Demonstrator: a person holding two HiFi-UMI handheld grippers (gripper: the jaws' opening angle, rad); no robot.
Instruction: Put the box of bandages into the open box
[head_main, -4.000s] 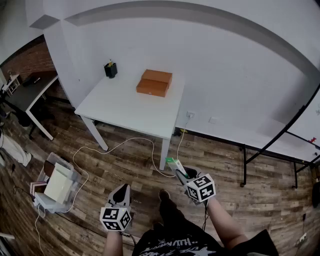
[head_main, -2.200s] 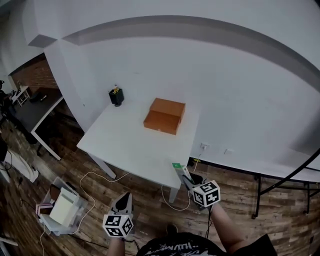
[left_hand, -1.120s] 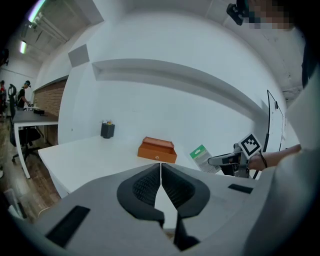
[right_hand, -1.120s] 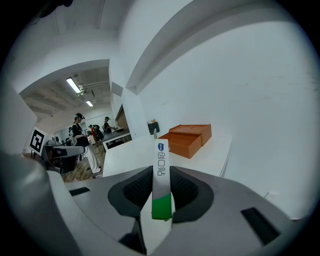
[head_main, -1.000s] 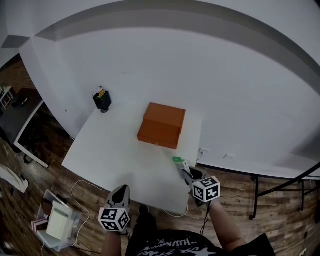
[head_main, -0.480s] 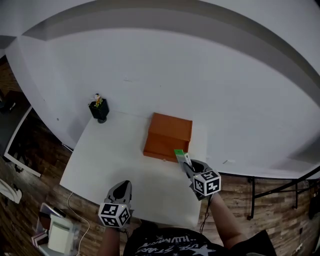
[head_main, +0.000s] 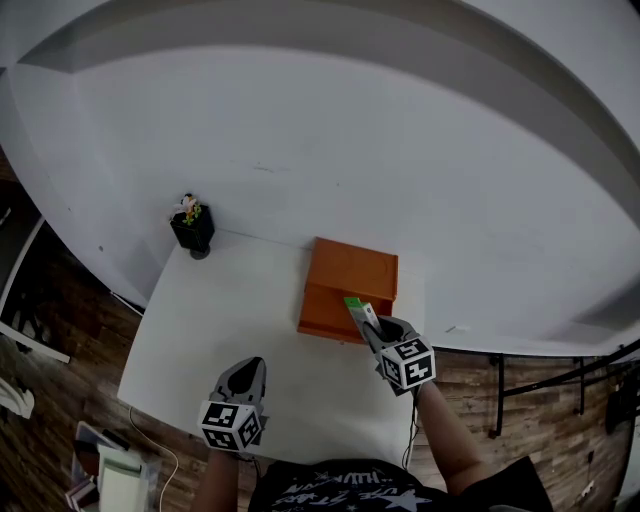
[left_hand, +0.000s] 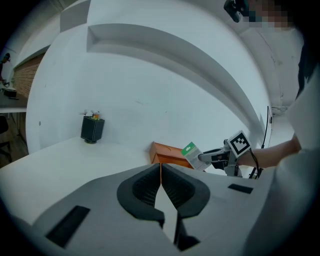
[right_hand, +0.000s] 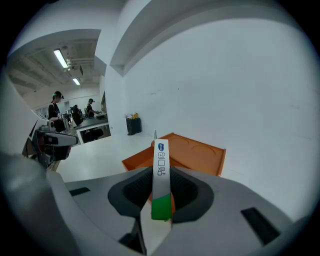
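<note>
Box of bandages (head_main: 356, 309) pinched tight in right gripper (head_main: 369, 323), up by the orange box (head_main: 350, 275). Not put in yet. Left gripper (head_main: 248, 368) closed, holding nothing.

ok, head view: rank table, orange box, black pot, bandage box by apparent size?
1. table
2. orange box
3. black pot and bandage box: about alike. The bandage box is partly hidden in the right gripper and nearer the camera, so I won't rank them.
</note>
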